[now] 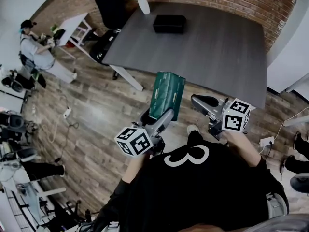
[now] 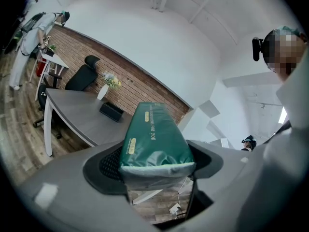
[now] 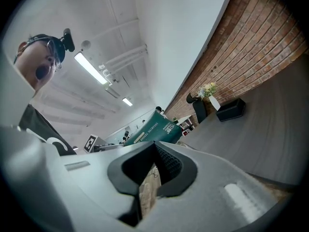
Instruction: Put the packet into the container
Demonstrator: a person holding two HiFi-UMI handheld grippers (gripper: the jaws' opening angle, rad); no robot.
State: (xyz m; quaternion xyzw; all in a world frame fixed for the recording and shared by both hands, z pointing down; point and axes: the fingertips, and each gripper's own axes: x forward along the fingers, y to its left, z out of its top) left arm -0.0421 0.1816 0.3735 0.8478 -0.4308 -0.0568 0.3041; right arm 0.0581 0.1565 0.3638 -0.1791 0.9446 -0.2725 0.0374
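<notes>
Holding the green packet (image 1: 166,94) in the wide-spread left tool (image 1: 159,116), right tool (image 1: 202,102) closed, empty. I'm guessing it's needing carrying to the black container (image 1: 169,23) at 12 o'clock on the desk (image 1: 217,47).

Left gripper (image 1: 163,116) held out ahead of me, tipped slightly down, jaws wide and clamped on the packet (image 1: 166,93). Right gripper (image 1: 199,100) level beside it, jaws together.

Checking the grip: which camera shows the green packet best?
The left gripper view: the green packet fills its centre, clamped between the jaws. The head view shows the packet smaller, from above; the right gripper view shows only part, past its own jaws.
</notes>
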